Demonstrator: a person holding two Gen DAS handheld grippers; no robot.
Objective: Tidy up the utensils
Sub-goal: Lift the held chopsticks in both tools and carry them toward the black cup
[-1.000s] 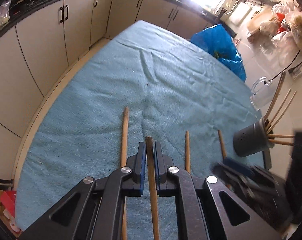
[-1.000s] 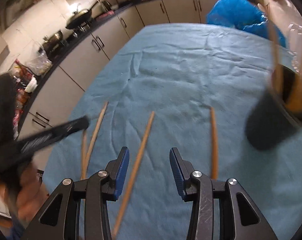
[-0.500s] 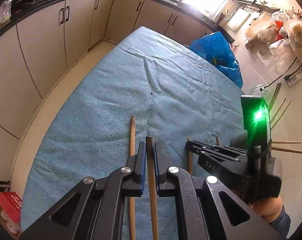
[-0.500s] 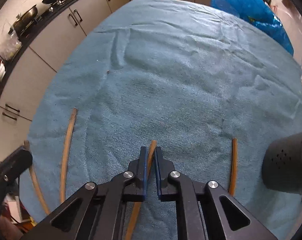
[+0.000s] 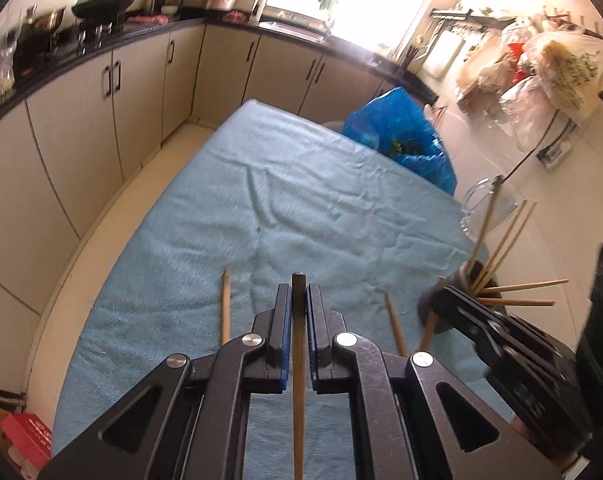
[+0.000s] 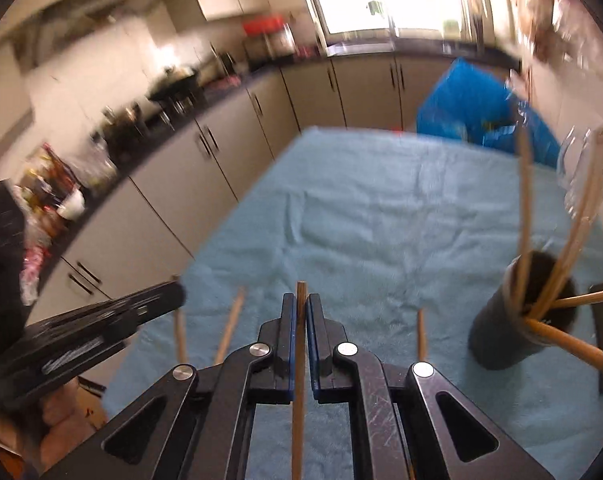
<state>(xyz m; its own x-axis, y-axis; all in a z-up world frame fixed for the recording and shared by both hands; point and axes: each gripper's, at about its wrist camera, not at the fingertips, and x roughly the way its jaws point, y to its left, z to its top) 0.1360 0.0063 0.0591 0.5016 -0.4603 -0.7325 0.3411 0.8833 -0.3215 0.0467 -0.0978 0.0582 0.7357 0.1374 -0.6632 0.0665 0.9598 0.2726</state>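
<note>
1. Both claws are clamped down, each on its own chopstick. Left gripper (image 5: 299,300) has its blue pads squeezed on a dark-tipped wooden chopstick (image 5: 298,380) that runs back between the arms.
2. Right gripper (image 6: 300,312) is pinched on a lighter chopstick (image 6: 299,392); its jaws have just been closing and the stick sits right between them.
3. Loose chopsticks on the blue towel (image 5: 309,200): from the right wrist view I count three, two (image 6: 229,330) to the left of the claw and one (image 6: 421,332) to the right.
4. Dark utensil holder (image 6: 501,340) stands at the towel's right side, near the right claw. It holds about six chopsticks (image 6: 524,216), some upright, a couple leaning way out over the rim. Blurry, so the count is rough.
5. One blue plastic bag (image 5: 405,136) sits at the far right corner, and one clear glass jug (image 5: 477,208) is behind the holder.
</note>
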